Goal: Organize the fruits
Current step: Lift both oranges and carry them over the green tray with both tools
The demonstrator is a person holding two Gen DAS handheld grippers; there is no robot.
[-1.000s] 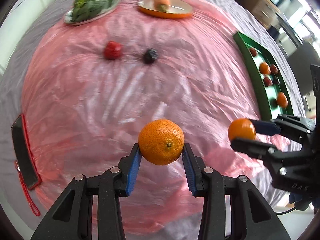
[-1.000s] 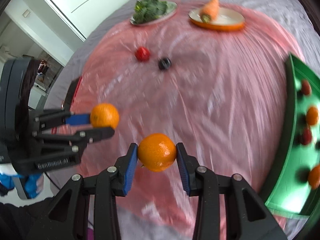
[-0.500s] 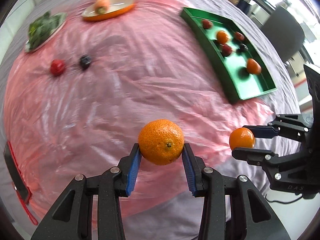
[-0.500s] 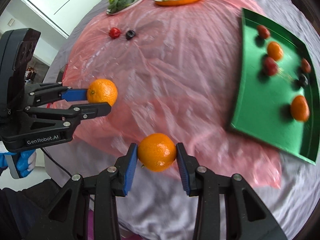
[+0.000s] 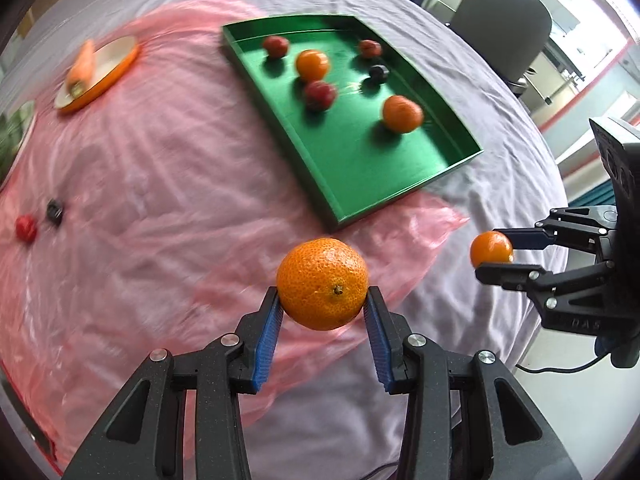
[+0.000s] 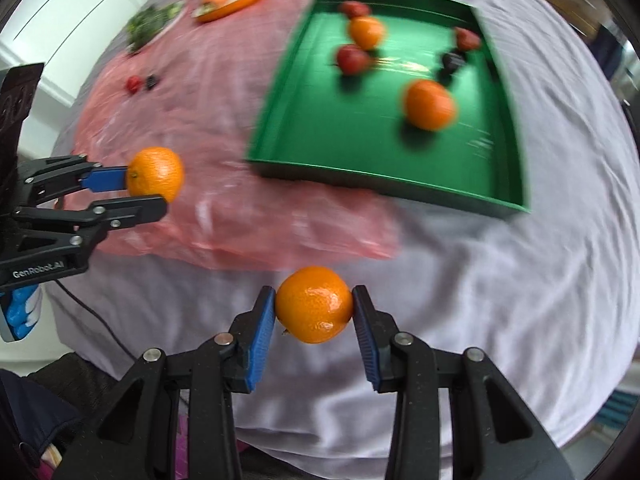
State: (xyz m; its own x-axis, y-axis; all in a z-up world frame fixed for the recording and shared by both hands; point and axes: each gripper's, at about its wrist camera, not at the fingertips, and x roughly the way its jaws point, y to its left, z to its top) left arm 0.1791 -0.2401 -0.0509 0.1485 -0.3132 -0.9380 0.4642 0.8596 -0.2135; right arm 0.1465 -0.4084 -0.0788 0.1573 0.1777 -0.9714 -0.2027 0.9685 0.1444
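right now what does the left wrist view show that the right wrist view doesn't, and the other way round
Only the left wrist view: a grey chair beyond the table. Only the right wrist view: white cabinet doors and a blue-gloved hand. Both: the green tray holding fruit, the carrot on its orange plate, and each gripper shut on an orange: left gripper, right gripper.

left gripper (image 5: 322, 302): jaws clamped on a mandarin (image 5: 322, 283), pointing steeply down, near the green tray (image 5: 404, 194) corner | right gripper (image 6: 314, 312): blue pads pressed on a second mandarin (image 6: 314, 304), pointing steeply down, just short of the tray's near edge | both side by side, apart
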